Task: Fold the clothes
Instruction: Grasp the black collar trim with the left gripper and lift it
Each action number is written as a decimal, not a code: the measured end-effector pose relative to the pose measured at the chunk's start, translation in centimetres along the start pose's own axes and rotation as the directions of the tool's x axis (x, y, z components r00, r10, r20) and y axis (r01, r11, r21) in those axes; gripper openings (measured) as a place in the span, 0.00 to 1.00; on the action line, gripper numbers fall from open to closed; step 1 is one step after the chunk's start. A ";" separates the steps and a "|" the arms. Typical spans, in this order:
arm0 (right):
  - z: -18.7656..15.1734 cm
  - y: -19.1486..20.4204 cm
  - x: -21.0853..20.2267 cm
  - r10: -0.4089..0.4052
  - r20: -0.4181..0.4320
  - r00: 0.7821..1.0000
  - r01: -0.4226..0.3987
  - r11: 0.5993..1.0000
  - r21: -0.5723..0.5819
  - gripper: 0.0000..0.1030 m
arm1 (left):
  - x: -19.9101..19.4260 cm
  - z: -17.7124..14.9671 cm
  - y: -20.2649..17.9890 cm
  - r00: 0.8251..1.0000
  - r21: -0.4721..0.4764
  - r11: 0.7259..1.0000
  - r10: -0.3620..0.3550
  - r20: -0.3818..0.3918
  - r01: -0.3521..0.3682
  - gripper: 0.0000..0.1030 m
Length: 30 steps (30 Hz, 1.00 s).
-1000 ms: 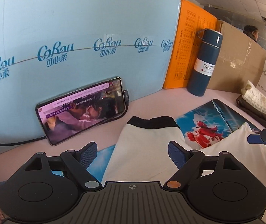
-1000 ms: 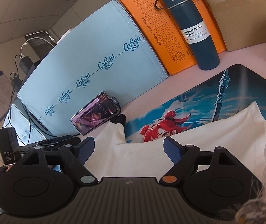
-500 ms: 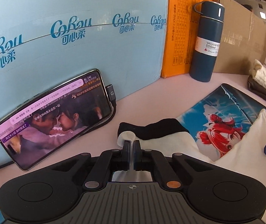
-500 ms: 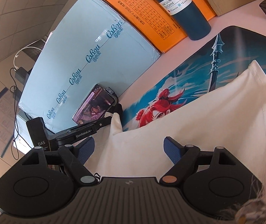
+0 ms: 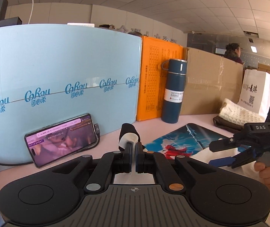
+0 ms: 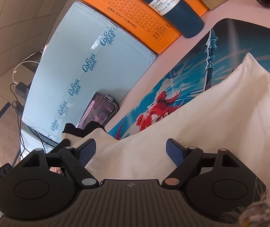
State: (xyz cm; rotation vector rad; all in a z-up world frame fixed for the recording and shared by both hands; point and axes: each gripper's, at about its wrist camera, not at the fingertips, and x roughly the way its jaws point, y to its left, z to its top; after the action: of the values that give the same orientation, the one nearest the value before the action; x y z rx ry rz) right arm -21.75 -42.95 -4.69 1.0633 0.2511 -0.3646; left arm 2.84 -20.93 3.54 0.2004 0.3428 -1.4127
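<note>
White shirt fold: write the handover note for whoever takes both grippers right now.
Left gripper: shut on the white shirt's sleeve, at the black cuff, held lifted above the table.
Right gripper: open, hovering over the shirt body with nothing between its fingers.
Shirt: its body lies spread across the printed desk mat; the phone and the blue bottle stand behind it.
Done: sleeve gripped and raised.
Left: carry the sleeve over onto the body and release it, then probably the other sleeve and the body folds. No finished fold shows.
</note>
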 end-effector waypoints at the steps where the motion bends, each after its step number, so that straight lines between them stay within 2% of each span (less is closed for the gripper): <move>1: 0.1 -0.1 -0.1 0.001 0.002 1.000 -0.001 1.000 0.012 0.78 | -0.9 -0.1 -0.4 1.000 -0.003 1.000 -0.003 0.015 0.003 0.02; 5: 0.4 -0.4 -1.0 -0.020 0.021 1.000 0.019 0.998 0.056 0.78 | -4.6 -0.5 -1.7 0.997 -0.017 0.999 -0.030 0.066 0.031 0.02; 11: 0.3 -1.1 -3.7 -0.076 0.078 0.994 0.068 0.993 0.096 0.79 | -8.8 -2.9 -3.1 0.996 -0.049 0.997 -0.058 0.064 0.061 0.02; 15: 0.4 -2.0 -5.8 -0.147 0.133 0.980 0.131 0.984 0.118 0.79 | -10.3 -5.2 -3.1 0.998 -0.070 0.996 -0.060 0.008 0.061 0.02; 19: 0.4 -2.0 -7.5 -0.244 0.182 0.953 0.230 0.968 0.097 0.77 | -10.1 -7.0 -3.3 0.995 -0.024 0.998 -0.051 -0.091 0.049 0.04; 21: 0.4 -2.0 -8.3 -0.291 0.206 0.934 0.279 0.956 0.089 0.76 | -10.3 -7.2 -3.0 0.990 -0.040 0.996 -0.084 -0.115 0.080 0.10; 22: 0.4 -2.0 -8.7 -0.314 0.219 0.924 0.303 0.949 0.085 0.76 | -10.7 -7.1 -2.9 0.992 -0.049 0.995 -0.095 -0.084 0.091 0.20; 23: 0.5 -2.0 -9.2 -0.337 0.231 0.913 0.327 0.942 0.081 0.76 | -11.1 -6.9 -2.8 0.994 -0.058 0.994 -0.100 -0.052 0.097 0.40; 24: 0.5 -2.0 -9.6 -0.359 0.244 0.901 0.351 0.933 0.078 0.76 | -11.1 -6.5 -2.5 0.996 -0.077 0.993 -0.087 -0.022 0.085 0.52; 25: 0.4 -1.7 -9.9 -0.379 0.264 0.887 0.375 0.925 0.065 0.76 | -11.2 -6.1 -2.2 0.997 -0.096 0.993 -0.073 0.008 0.074 0.72; 26: 0.3 -1.6 -10.1 -0.375 0.267 0.888 0.374 0.926 0.055 0.76 | -11.3 -5.7 -1.9 0.998 -0.116 0.991 -0.059 0.038 0.063 0.76; 27: 0.1 -1.4 -10.2 -0.368 0.266 0.891 0.369 0.928 0.047 0.76 | -11.1 -5.3 -1.5 0.997 -0.139 0.989 -0.050 0.055 0.057 0.76; 30: -0.2 -1.0 -10.7 -0.345 0.263 0.901 0.352 0.936 0.021 0.76 | -7.4 -4.3 1.1 0.994 -0.249 0.964 -0.101 -0.032 0.090 0.76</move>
State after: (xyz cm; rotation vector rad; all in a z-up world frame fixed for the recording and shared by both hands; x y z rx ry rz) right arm -31.90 -41.41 -1.64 0.9293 0.2068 -0.8188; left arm 2.53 -12.44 2.02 0.0105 0.5680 -1.4479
